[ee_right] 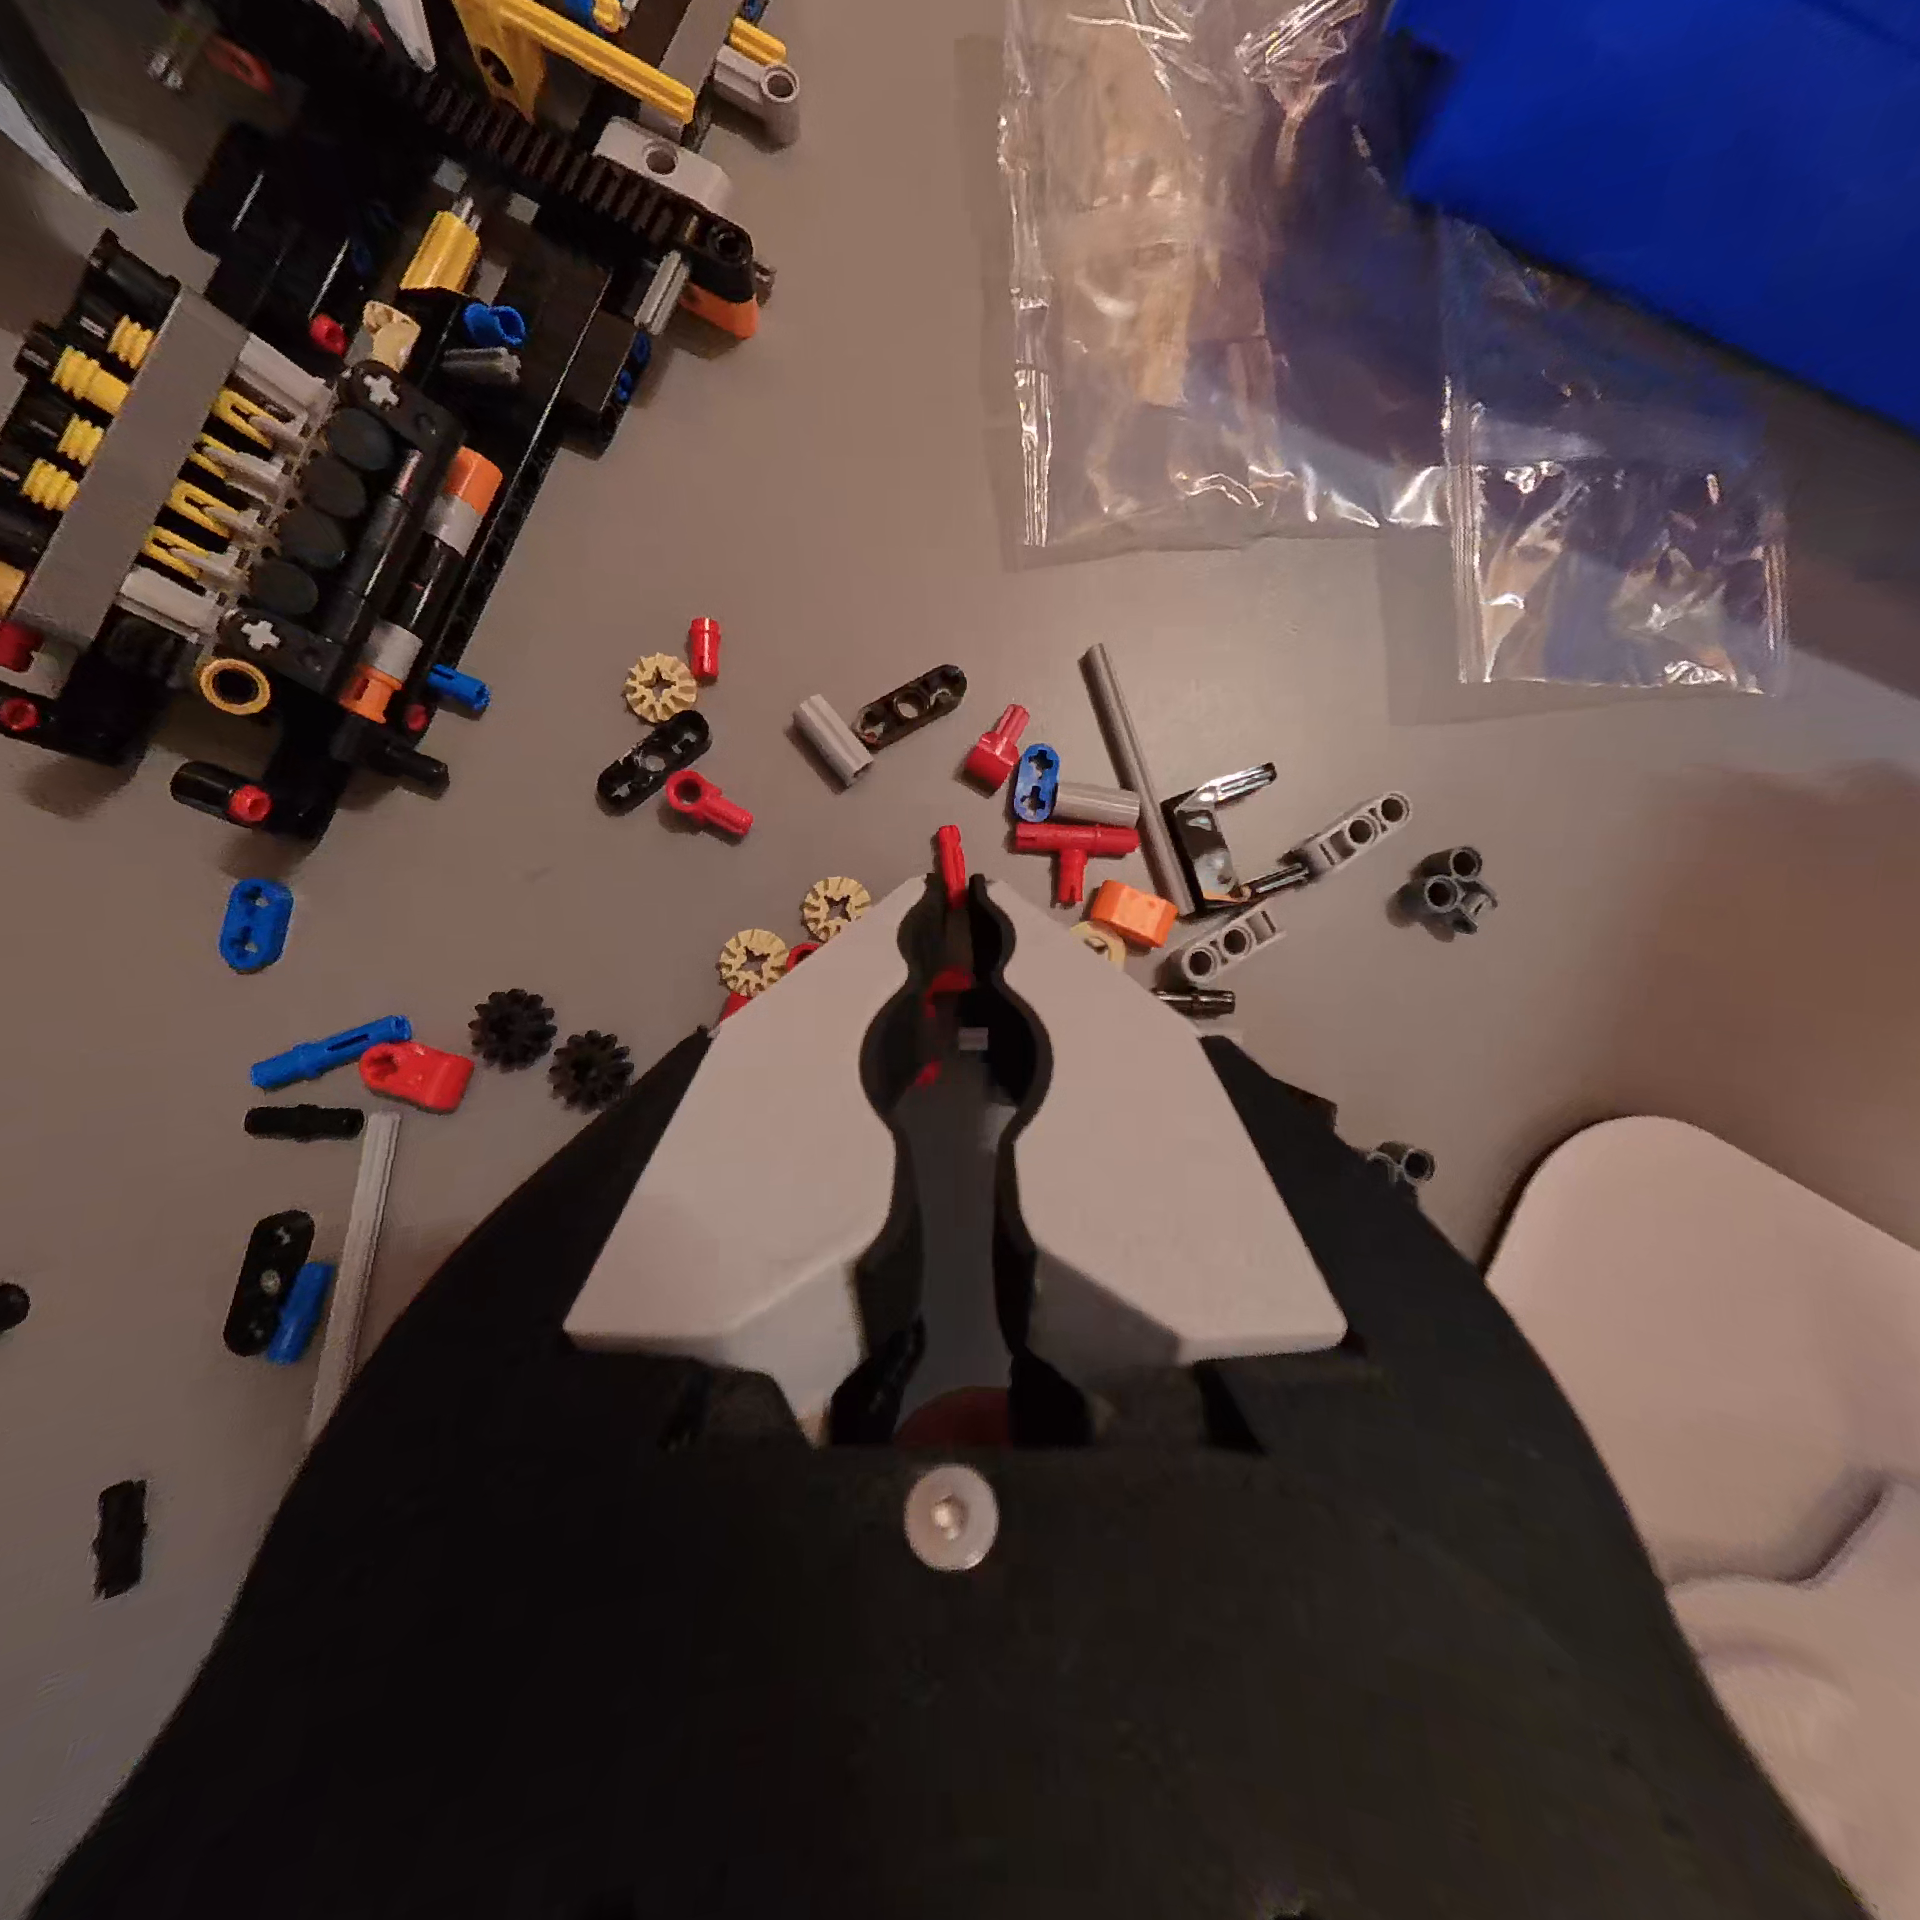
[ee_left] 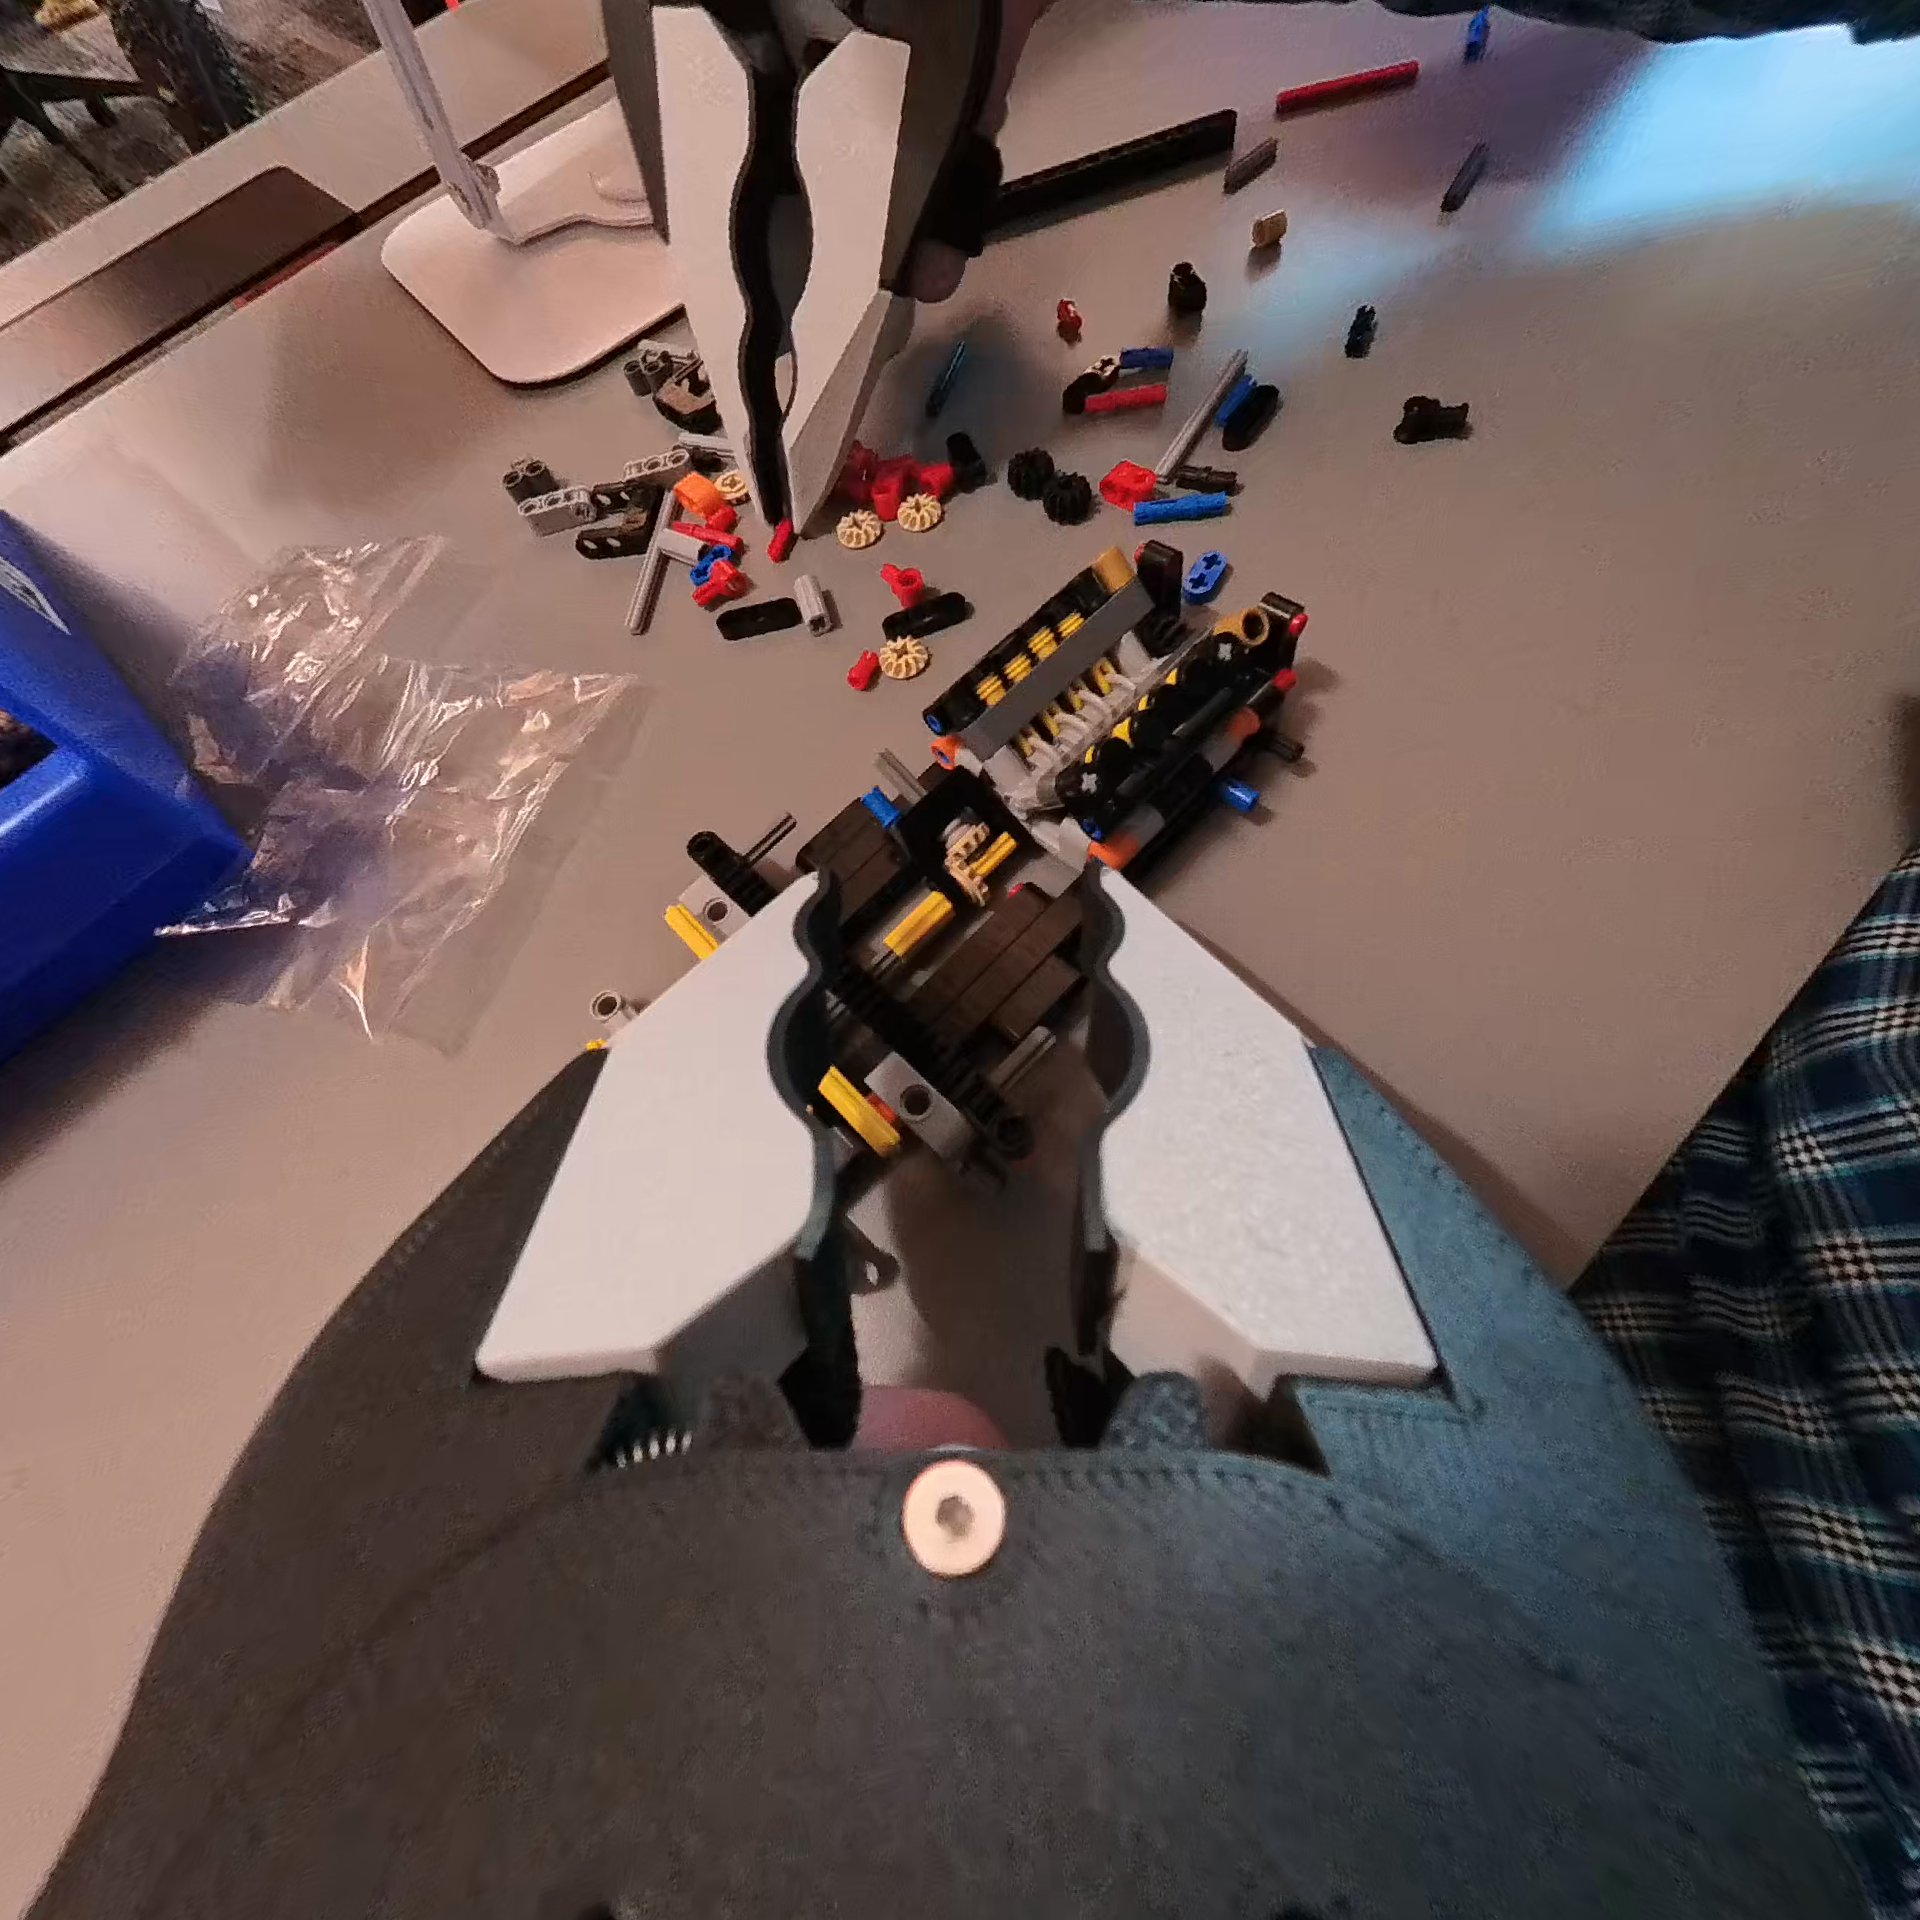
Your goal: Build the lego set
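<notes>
the left gripper (ee_left: 956,914) is closed around the near end of the half-built lego model (ee_left: 1049,790), its two grey fingers (ee_left: 707,1039) pressing the black and yellow block from either side. the model lies flat on the grey table (ee_left: 1507,727) and runs away from the gripper toward the far right, with a grey beam, yellow springs and a row of black round caps along it.

the right gripper (ee_right: 954,894) has its jaws almost together, pinching a small red pin (ee_right: 950,854) whose end sticks out past the tips. in the left wrist view this gripper (ee_left: 781,514) comes down from the far side, its tips at the table among the loose pieces, with the red pin (ee_left: 780,540) at the tips.

around it lies a scatter of small parts: tan gears (ee_right: 752,960), black gears (ee_right: 511,1029), a blue pin (ee_right: 330,1051), a red connector (ee_right: 416,1074), an orange bush (ee_right: 1135,912), a long grey axle (ee_right: 1132,769) and grey beams with holes (ee_right: 1351,831). in the right wrist view the model (ee_right: 260,468) is at the far left of that scatter, well apart from the pin.

empty clear plastic bags (ee_left: 395,748) lie to the left of the model, just beside a blue box (ee_left: 73,810). a white stand base (ee_left: 530,260) is at the far side of the table. a plaid sleeve (ee_left: 1787,1195) shows at the right edge.
</notes>
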Action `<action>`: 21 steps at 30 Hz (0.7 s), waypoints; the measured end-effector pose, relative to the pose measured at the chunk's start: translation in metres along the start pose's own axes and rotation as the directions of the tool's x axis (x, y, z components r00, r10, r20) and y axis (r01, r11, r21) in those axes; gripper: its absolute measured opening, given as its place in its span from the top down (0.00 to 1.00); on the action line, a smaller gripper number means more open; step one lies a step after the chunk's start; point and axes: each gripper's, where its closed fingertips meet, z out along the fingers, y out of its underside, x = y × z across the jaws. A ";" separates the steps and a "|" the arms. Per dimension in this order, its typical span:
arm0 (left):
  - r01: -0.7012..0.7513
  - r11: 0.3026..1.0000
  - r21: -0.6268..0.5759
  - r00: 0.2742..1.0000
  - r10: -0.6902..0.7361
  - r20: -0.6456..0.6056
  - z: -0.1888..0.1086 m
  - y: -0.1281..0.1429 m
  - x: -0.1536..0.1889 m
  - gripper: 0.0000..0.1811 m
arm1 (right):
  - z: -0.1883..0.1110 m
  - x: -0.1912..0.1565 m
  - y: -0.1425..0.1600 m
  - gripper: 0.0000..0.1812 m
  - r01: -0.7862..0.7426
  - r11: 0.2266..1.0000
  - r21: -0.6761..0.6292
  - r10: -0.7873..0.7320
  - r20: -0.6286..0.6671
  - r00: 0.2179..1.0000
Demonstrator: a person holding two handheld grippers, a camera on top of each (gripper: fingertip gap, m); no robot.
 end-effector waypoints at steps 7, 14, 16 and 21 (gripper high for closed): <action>-0.025 1.000 -0.001 1.000 0.025 -0.001 0.002 -0.003 0.003 0.74 | -0.013 -0.003 -0.002 0.99 -0.109 0.992 0.060 0.112 -0.055 0.992; -0.121 0.991 -0.055 0.992 0.119 -0.039 0.011 -0.007 0.008 0.65 | -0.043 -0.045 -0.009 1.00 -0.228 0.962 0.153 0.242 -0.084 0.967; -0.159 0.984 -0.076 0.987 0.155 -0.052 0.015 -0.009 0.008 0.63 | -0.046 -0.059 -0.010 0.99 -0.271 0.946 0.175 0.287 -0.073 0.955; -0.229 0.965 -0.127 0.970 0.216 -0.107 0.024 -0.011 0.010 0.60 | -0.041 -0.083 -0.008 0.99 -0.346 0.917 0.196 0.362 -0.048 0.931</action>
